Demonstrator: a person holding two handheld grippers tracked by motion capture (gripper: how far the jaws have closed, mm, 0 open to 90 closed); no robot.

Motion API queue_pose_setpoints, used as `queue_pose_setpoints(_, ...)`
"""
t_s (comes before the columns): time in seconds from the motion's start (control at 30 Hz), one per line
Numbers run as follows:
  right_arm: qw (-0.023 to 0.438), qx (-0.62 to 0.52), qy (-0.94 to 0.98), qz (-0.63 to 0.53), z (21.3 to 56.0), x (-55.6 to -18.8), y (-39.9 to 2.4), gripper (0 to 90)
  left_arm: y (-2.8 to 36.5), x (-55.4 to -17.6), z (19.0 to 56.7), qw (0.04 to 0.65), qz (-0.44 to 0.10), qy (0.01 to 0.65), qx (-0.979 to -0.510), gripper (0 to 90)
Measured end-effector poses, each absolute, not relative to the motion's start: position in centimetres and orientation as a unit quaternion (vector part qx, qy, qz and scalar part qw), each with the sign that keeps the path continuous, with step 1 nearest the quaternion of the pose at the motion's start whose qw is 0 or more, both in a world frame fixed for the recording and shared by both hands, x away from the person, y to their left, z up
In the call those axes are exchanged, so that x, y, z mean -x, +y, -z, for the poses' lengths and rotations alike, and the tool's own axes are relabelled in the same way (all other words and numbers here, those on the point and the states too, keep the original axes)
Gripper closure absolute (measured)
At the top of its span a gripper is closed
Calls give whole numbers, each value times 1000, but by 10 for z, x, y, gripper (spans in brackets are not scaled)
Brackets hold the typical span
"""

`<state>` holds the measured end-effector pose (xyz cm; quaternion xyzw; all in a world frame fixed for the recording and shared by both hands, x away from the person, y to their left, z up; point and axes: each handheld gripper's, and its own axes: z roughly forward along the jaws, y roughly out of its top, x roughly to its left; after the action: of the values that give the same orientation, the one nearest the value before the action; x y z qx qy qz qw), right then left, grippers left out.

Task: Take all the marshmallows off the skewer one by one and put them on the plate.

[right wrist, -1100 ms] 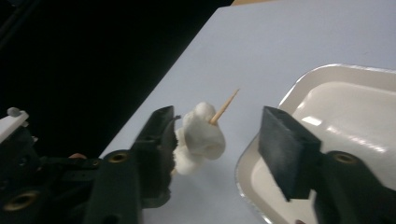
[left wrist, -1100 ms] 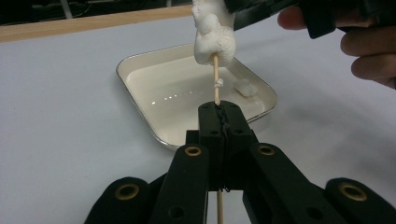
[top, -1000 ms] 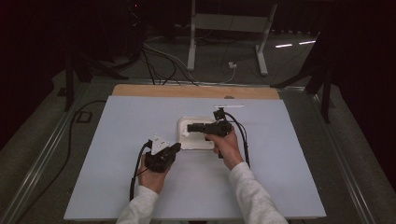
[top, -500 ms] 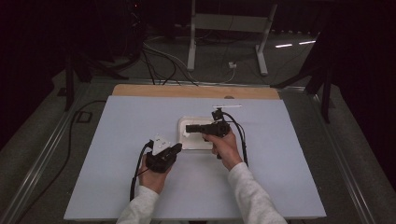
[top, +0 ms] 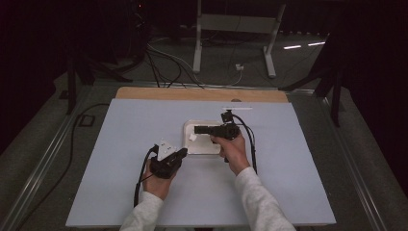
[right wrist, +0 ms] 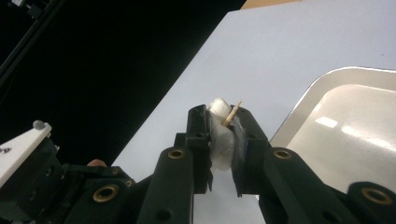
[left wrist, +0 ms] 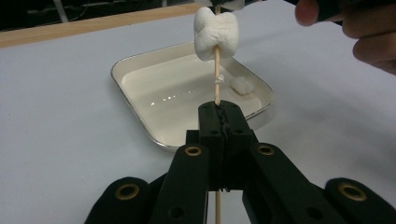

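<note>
Change since the earlier frame: right gripper (top: pixel 199 129) jaws have just been closing; they now pinch a soft white marshmallow (right wrist: pixel 220 135), squeezed between the pads, with the pointed tip of a thin wooden skewer (left wrist: pixel 216 77) poking out of it. Both hands sit where they were.

Left gripper (top: pixel 179 153): jaws fully closed on the skewer, which stands upright between them. The marshmallow (left wrist: pixel 215 30) is threaded high on the stick, above the near edge of the shallow white rounded-square tray with a metal rim (top: pixel 202 150).

Tray contents: a small white marshmallow fragment (left wrist: pixel 242 84) lying inside, toward the far corner in the left gripper view.

Left gripper sits just off the tray's near left corner; right gripper reaches level over the tray from its right side.

Surface: pale blue-grey tabletop sheet (top: pixel 120 144) under the tray, with a light wooden strip (top: pixel 202 94) along the edge beyond the tray.

Room: dark; grey floor beyond the wooden strip with black cables (top: pixel 159 62) and a white metal stand frame (top: pixel 235 29).
</note>
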<state>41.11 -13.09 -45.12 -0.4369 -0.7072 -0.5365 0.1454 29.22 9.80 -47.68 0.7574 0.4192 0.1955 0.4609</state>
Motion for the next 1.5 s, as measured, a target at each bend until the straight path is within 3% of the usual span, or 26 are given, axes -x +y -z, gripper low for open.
queue_pose_setpoints(0.37, 120, 453, -686, 557, 440, -415, -148, 803, 96, -290, 478, 458, -198, 412, -762, 900)
queue_pose_setpoints(0.73, 61, 458, -697, 549, 428, -415, -163, 788, 102, -293, 479, 452, -197, 428, -757, 900)
queue_pose_setpoints(1.5, 19, 474, -736, 483, 456, -415, -150, 764, 105, -294, 478, 457, -195, 436, -750, 900)
